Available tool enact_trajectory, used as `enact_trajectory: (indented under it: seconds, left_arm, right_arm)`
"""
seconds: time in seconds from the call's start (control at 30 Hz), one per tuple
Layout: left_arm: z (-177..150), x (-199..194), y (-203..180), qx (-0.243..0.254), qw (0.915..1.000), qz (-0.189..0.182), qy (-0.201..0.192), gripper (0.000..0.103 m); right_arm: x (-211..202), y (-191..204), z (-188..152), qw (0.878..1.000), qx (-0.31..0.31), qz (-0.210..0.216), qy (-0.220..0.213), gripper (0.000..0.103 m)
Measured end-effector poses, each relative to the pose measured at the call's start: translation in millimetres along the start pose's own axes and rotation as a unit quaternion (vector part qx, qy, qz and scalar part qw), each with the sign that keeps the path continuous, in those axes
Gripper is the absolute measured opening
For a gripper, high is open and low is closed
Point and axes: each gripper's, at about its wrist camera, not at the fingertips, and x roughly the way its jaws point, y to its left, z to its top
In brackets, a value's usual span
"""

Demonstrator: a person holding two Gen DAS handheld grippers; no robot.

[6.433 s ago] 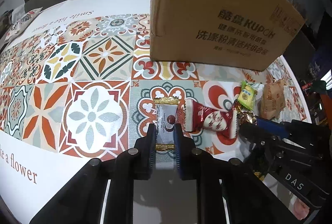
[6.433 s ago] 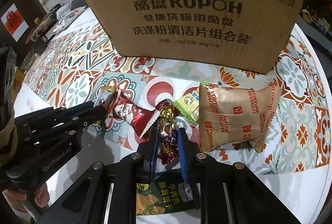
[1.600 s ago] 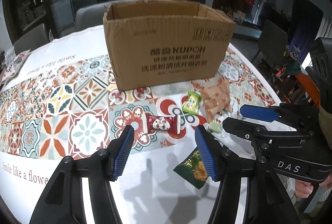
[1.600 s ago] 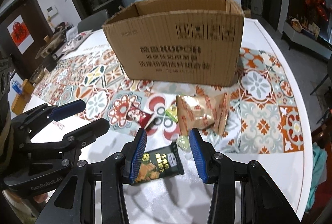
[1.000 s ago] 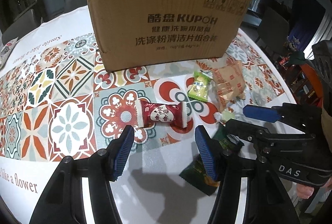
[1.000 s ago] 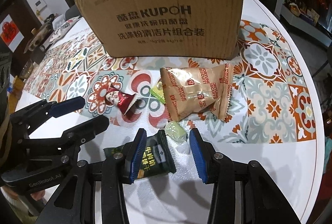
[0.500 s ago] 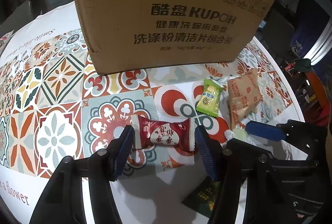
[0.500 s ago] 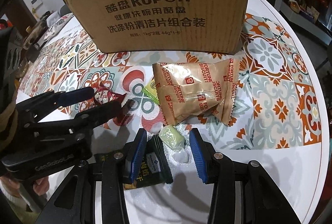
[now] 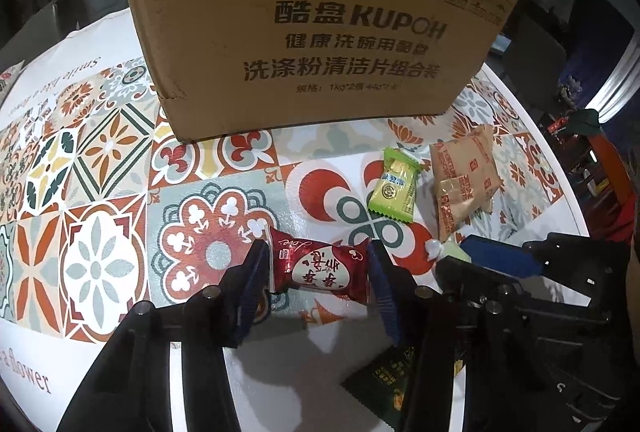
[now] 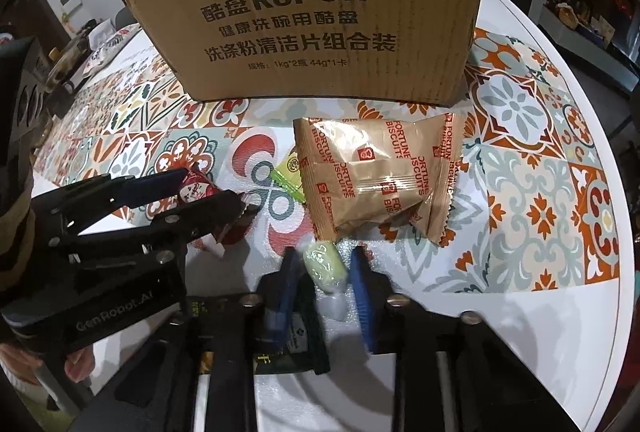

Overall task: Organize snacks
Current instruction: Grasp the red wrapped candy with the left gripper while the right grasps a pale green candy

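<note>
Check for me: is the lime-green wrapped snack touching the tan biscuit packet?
Apart. The left wrist view shows patterned tablecloth between the lime-green wrapped snack and the tan biscuit packet.

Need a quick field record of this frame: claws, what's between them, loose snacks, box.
left claw: closing, red candy packet between the pads
right claw: closing, pale green candy between the pads
loose snacks: green packet, tan biscuit pack, dark green packet under the claws
cardboard box: upright behind the snacks, inside not visible
table: white, patterned tile cloth
</note>
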Motion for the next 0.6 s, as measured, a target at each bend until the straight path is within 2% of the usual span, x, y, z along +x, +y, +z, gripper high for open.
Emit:
enact_trajectory:
  seconds: [0.2,0.6]
  left_arm:
    - [-6.3,-7.4,-4.0,0.003,1.0000,0.000,-0.004,0.049]
    - [-10.7,-45.6,-8.1,0.010,0.9989,0.011,-0.044,0.049]
  right_arm:
    - [-4.6,-2.8,-3.5,1.000,0.008,0.008,-0.002,0.023]
    - [-40.4,2.5,-2.0,0.999,0.002,0.015,-0.044,0.023]
